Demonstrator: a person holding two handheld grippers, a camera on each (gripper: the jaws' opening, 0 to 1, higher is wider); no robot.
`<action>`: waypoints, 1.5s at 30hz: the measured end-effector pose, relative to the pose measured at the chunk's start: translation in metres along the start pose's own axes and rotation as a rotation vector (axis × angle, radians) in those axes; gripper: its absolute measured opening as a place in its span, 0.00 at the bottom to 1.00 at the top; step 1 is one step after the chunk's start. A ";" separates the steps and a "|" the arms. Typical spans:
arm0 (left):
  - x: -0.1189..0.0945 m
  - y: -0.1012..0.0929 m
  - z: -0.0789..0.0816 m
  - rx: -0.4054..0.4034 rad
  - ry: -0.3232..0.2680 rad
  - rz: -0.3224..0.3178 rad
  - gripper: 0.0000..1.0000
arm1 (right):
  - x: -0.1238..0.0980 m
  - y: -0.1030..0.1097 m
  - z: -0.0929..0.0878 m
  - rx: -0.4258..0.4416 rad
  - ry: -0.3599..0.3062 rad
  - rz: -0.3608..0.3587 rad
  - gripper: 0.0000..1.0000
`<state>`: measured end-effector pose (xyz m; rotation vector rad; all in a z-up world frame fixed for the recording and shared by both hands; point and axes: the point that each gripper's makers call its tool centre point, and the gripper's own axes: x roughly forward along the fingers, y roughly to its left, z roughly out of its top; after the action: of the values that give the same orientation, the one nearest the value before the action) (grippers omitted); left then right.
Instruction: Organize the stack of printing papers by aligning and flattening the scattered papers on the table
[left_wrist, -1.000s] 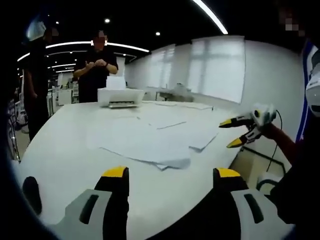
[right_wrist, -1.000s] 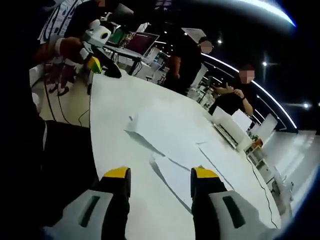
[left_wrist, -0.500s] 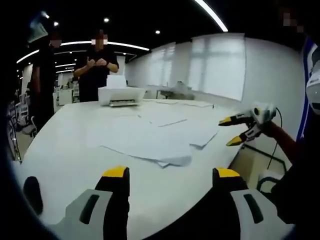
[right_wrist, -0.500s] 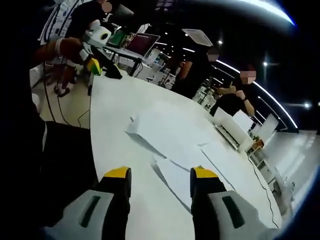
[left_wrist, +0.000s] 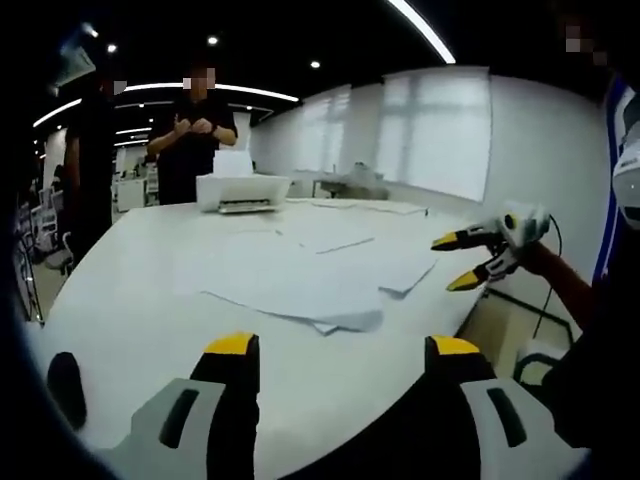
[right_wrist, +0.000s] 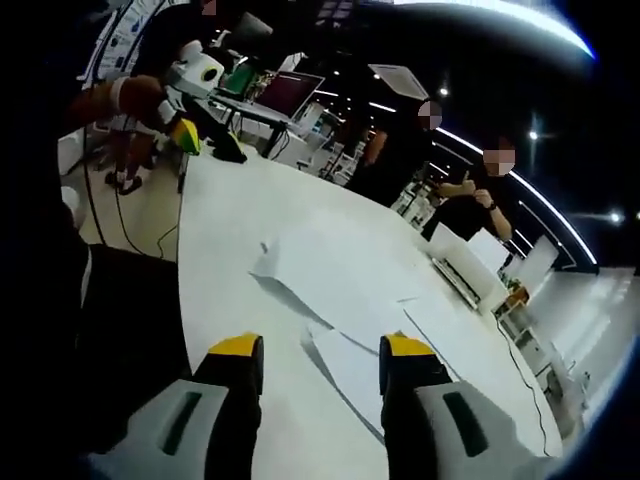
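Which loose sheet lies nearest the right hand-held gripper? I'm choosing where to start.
The sheet just ahead of the right hand-held gripper, its corner between the yellow tips; the other papers lie farther up the table.

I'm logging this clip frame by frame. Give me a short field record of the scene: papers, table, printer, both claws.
papers: white sheets scattered and overlapping, not aligned, one corner curled up
table: white, rounded
printer: white, far end of table, paper standing in its tray
left claw: open, holding nothing, above near table edge
right claw: open, holding nothing, short of the sheets
bystanders: two people in dark clothes behind printer
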<state>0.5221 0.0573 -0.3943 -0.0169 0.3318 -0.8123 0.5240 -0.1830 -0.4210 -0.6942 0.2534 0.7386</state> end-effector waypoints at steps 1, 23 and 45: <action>0.000 0.000 0.000 0.001 0.001 0.002 0.70 | 0.001 0.000 0.000 -0.001 0.000 -0.001 0.41; -0.002 0.004 -0.001 -0.013 -0.003 0.010 0.70 | 0.021 0.003 -0.002 -0.021 0.011 0.016 0.40; 0.000 0.000 -0.002 -0.015 -0.004 0.001 0.69 | 0.042 0.009 0.004 -0.022 -0.032 0.049 0.39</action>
<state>0.5215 0.0569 -0.3962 -0.0321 0.3344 -0.8092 0.5484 -0.1534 -0.4416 -0.6983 0.2346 0.7997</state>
